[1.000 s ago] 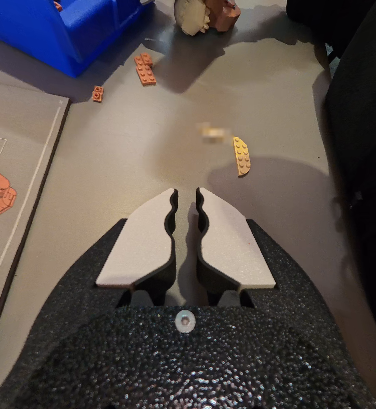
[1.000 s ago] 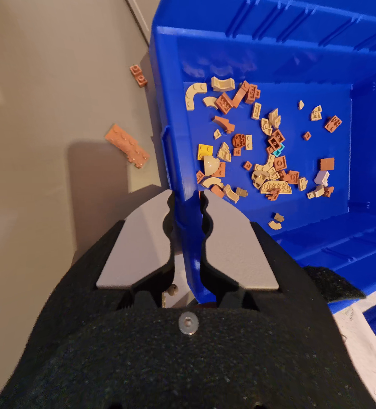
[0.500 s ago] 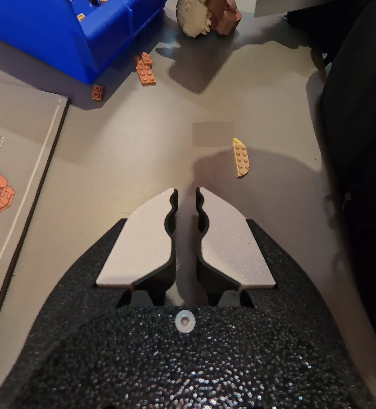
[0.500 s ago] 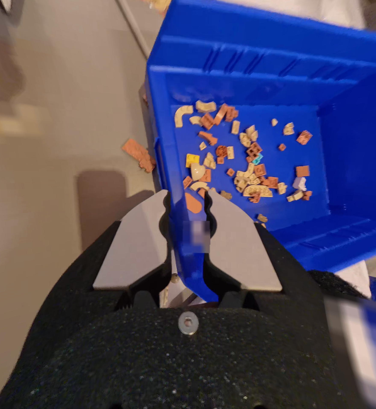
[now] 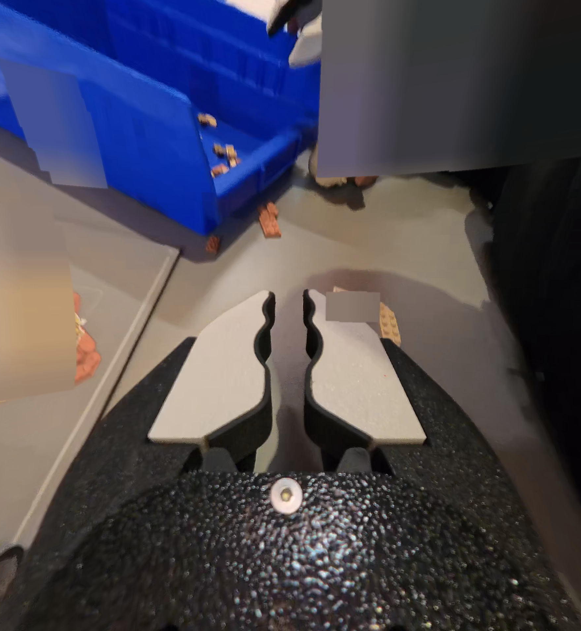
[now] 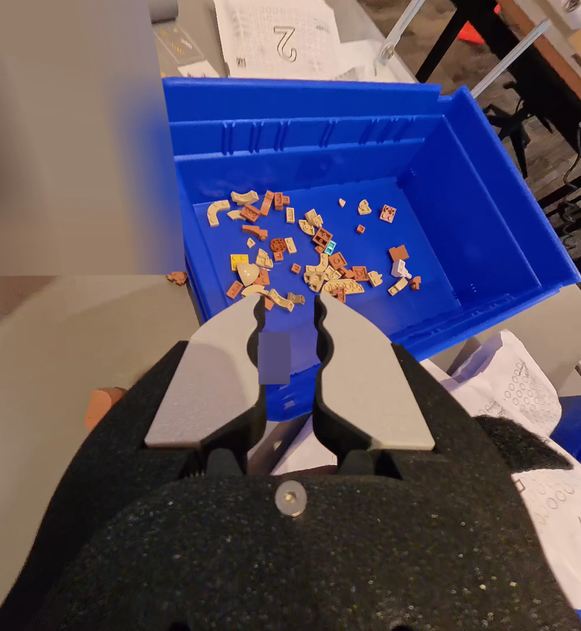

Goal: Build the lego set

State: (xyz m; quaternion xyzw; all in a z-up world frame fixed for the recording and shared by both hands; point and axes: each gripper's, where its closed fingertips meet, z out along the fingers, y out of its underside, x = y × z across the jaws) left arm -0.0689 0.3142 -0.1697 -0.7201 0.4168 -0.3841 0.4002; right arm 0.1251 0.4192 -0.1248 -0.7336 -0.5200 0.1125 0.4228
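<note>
Now, L claw (image 5: 289, 300): narrow gap, empty, low over surface (image 5: 367, 246).
R claw (image 6: 289, 300): part-open, empty, above blue bin (image 6: 487, 211) w/ loose bricks (image 6: 316, 252).

Loose pieces (image 6: 302, 252): tan, brown and reddish bricks, one yellow, one teal, scattered flat on the floor of the blue bin (image 6: 507, 218).
Tan plate (image 5: 389, 324): studded, flat on the grey worktop (image 5: 367, 239).
Brown plate (image 5: 270, 220): studs up, beside the bin's corner.
</note>
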